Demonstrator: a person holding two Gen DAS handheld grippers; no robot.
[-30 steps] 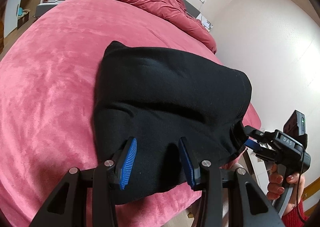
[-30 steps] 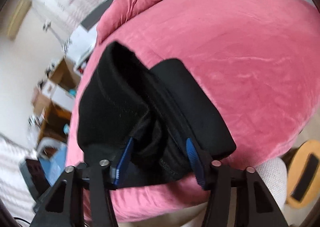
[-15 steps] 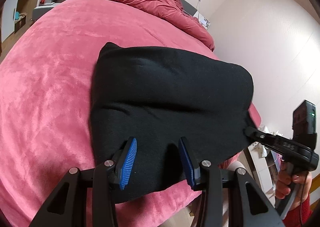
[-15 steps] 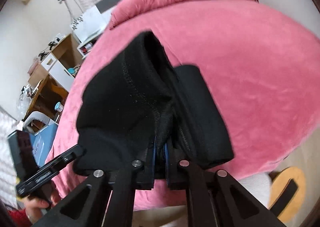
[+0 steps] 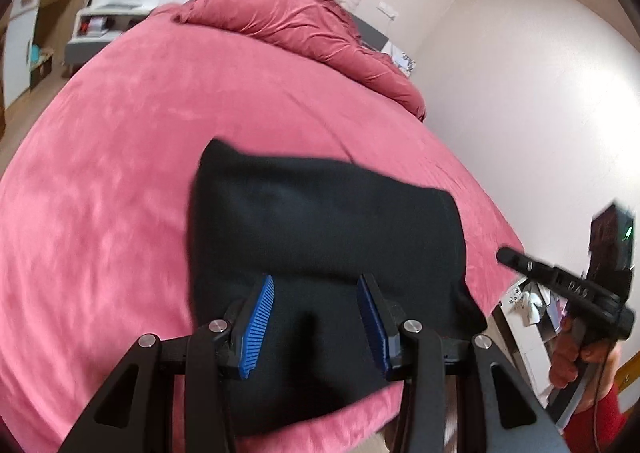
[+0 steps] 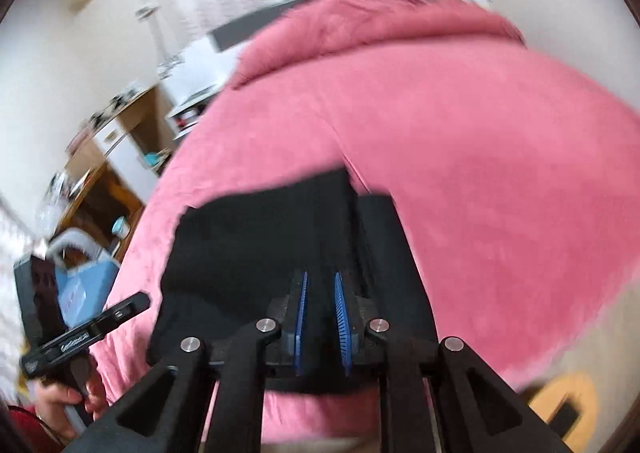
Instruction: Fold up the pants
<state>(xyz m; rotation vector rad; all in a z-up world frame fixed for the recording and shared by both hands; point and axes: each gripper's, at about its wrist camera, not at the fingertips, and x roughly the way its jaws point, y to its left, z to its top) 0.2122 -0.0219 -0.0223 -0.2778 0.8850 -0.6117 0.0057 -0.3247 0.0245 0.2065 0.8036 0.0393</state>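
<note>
Black pants [image 5: 320, 237] sit folded into a compact rectangle, lower centre of frame, on the pink bed [image 5: 120, 173]. Left gripper [image 5: 316, 327] hangs half open over the near edge, holding nothing. Right gripper [image 6: 321, 319]: jaws narrow and opening, apparently empty, though blur makes that uncertain. Folding looks essentially done; maybe a final tidy of the offset right edge.

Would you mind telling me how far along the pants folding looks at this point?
Mostly done: the black pants lie as a compact folded stack near the edge of the pink bed. In hand: nothing. The left hand-held gripper is open above the stack, and the right hand-held gripper has its jaws opening, no cloth between them. Left: perhaps squaring the offset layer on the stack's right.
</note>
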